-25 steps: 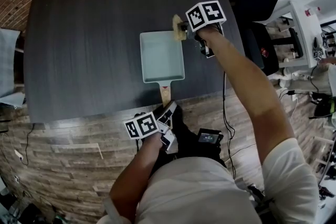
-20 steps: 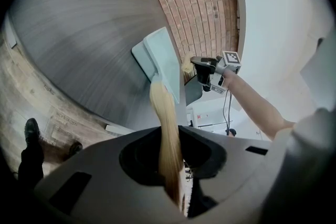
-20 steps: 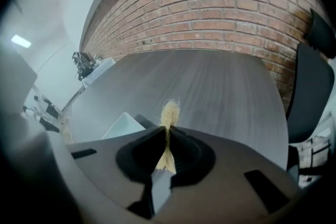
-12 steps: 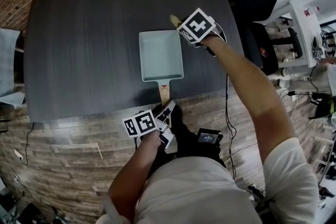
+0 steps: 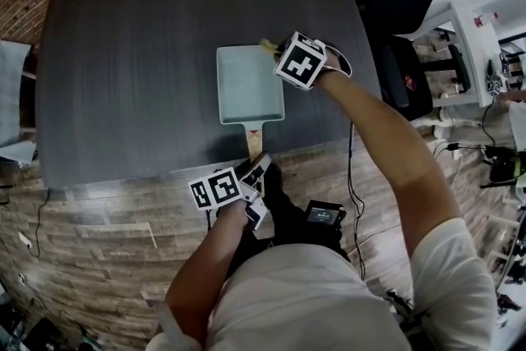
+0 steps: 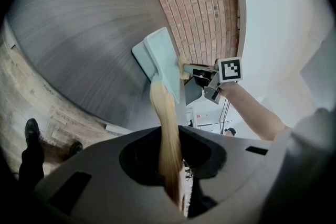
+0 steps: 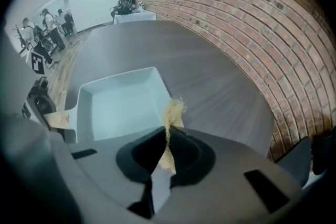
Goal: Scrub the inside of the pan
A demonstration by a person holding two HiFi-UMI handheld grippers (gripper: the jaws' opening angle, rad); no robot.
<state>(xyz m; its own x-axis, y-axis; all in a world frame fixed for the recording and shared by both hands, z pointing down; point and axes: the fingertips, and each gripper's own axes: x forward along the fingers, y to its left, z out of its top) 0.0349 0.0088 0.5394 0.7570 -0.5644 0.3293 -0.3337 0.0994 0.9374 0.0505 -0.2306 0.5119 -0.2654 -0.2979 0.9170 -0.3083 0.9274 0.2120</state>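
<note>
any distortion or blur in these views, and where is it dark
Head view: strong fisheye, the table edges bow. Left gripper view: brick wall curves, corners black, near handle slightly soft. Right gripper view: same curving and black corners, pan clear.

right gripper (image 7: 167, 138) jaws under marker cube (image 5: 300, 60) in head view | scrub pad (image 5: 267, 45) only a tuft shows there | pan handle (image 5: 254, 141) near end buried in left gripper (image 6: 171, 138) | pan (image 6: 163, 57) edge-on in left gripper view, inside unseen | people (image 7: 50, 23) too small
</note>
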